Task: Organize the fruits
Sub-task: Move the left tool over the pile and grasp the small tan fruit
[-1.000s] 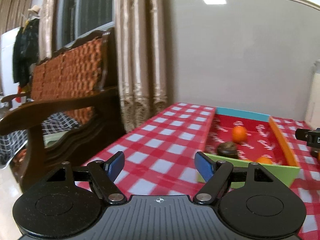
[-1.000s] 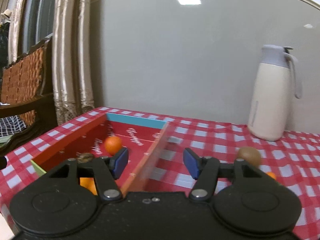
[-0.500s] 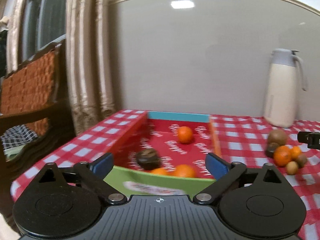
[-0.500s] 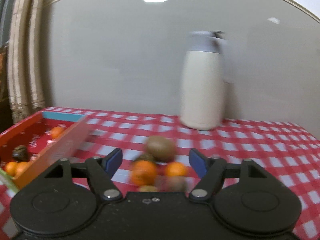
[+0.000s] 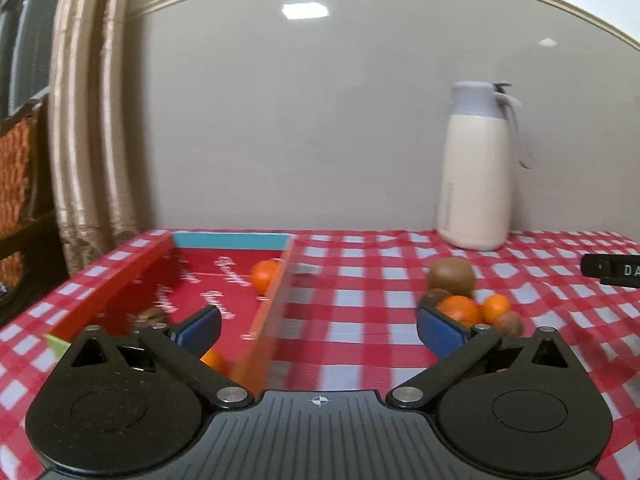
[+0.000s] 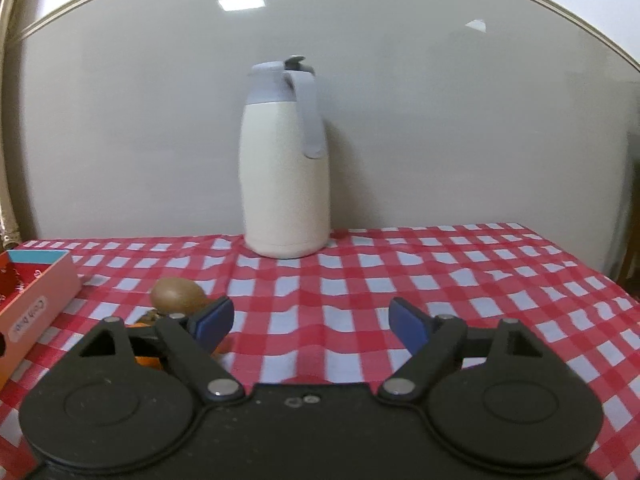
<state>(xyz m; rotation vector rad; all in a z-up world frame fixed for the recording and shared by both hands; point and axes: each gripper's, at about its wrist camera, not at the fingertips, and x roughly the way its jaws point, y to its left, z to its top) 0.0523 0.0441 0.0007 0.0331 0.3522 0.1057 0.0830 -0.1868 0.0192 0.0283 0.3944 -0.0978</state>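
Fruits [image 5: 460, 308] loose beside tray [image 5: 276, 300] | tray script unreadable | left gripper [image 5: 318, 330], right gripper [image 6: 310, 324]: just widened, empty

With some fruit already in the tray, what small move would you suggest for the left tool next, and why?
Probably ease the left tool right and forward toward the fruit pile. Its jaws have just been opening, with nothing between them, and the pile lies on the cloth just past its right finger, outside the tray. The nearest orange looks like the easiest pick.
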